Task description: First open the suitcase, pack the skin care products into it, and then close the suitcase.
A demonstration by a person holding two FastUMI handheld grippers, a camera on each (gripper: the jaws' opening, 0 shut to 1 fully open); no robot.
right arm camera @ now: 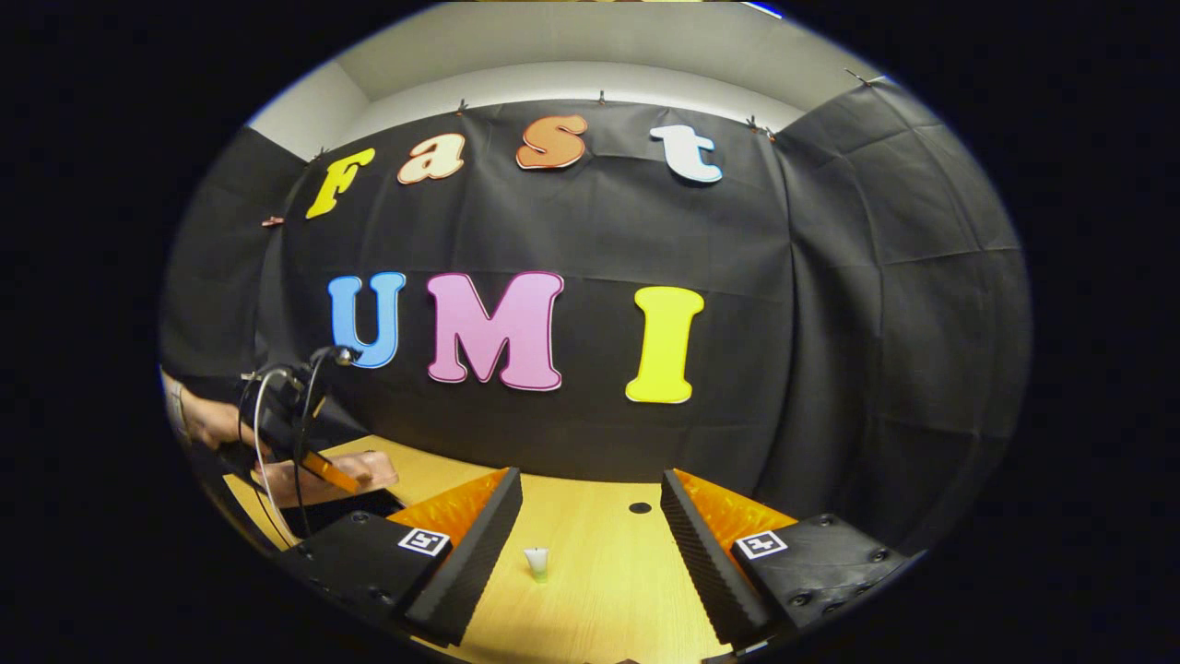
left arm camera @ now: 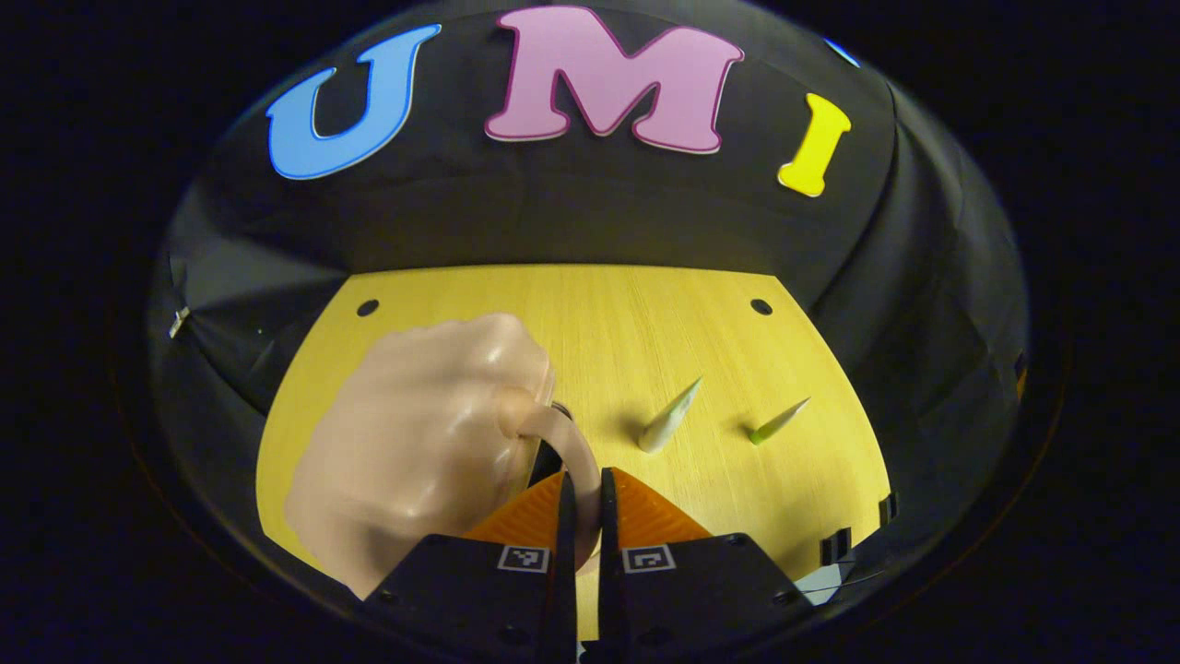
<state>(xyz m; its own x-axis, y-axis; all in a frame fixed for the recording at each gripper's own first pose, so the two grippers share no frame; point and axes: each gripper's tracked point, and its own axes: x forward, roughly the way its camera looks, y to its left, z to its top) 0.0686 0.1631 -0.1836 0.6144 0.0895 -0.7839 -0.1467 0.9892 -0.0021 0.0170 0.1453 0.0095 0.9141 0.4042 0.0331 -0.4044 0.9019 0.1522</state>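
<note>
Your left gripper (left arm camera: 583, 503) pinches the curved handle (left arm camera: 564, 443) of the pale pink suitcase (left arm camera: 415, 443) on the wooden table (left arm camera: 811, 461), fingers nearly together. Your right gripper (right arm camera: 590, 526) hangs level, jaws wide, above a small green-based tube (right arm camera: 536, 563). In the left gripper view, two tubes lie beyond: white (left arm camera: 668, 420), green (left arm camera: 779, 422).

Glossy, smooth pale-pink suitcase (left arm camera: 415, 443) on a matt wood-grain table (left arm camera: 636, 323); booth wall (right arm camera: 830, 304) of matt cloth

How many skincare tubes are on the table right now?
2 in the left gripper view, both lying on the table beyond the tongs: a white tube and, to its right, a green-capped tube. More may sit hidden behind the pink suitcase.
</note>
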